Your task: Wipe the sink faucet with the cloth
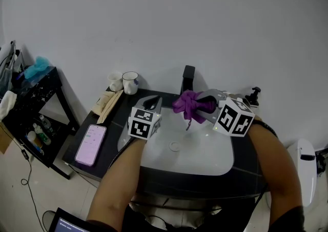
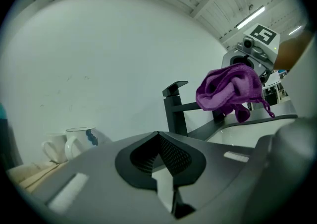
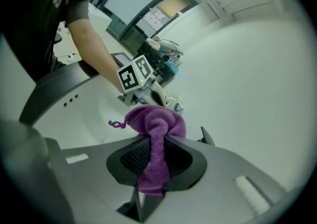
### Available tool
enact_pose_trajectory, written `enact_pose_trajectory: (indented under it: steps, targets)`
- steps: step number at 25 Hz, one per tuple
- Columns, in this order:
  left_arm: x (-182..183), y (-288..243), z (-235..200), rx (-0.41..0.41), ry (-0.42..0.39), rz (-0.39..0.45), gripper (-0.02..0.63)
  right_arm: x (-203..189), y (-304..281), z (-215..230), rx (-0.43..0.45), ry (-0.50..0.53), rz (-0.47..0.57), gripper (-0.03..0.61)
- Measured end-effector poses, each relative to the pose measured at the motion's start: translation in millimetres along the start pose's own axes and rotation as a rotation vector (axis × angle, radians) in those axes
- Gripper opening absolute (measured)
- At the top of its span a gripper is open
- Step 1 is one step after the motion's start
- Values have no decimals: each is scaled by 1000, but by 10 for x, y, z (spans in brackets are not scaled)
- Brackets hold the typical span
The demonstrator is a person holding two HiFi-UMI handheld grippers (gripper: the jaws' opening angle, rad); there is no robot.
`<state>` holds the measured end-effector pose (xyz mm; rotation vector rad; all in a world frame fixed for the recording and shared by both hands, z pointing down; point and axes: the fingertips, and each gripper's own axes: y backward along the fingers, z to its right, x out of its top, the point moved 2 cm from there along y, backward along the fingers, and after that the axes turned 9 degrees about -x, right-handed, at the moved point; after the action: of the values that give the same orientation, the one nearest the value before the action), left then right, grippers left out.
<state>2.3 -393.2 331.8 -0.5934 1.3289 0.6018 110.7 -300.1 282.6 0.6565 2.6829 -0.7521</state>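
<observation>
purple cloth pinched in right gripper, near faucet

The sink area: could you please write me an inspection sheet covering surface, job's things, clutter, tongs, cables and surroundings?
Surface: white sink in a dark counter.
Job's things: black faucet; purple cloth held close to it.
Clutter: two mugs, phone, soap dispenser.
Tongs: left tongs shut, empty; right tongs shut on the cloth.
Cables: one cable on the floor, left.
Surroundings: white wall, black shelf.
</observation>
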Motion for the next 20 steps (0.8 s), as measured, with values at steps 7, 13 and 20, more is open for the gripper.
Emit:
enact_pose_trajectory:
  steps: [7, 13, 20]
  targets:
    - [49, 87, 34, -3, 41, 33, 18, -235, 261, 230, -305, -525, 190, 69]
    - [81, 101, 94, -20, 61, 47, 17, -551, 379, 357, -553, -888, 318, 71]
    - [86, 124, 39, -7, 101, 65, 18, -681, -181, -283, -361, -412, 5, 72]
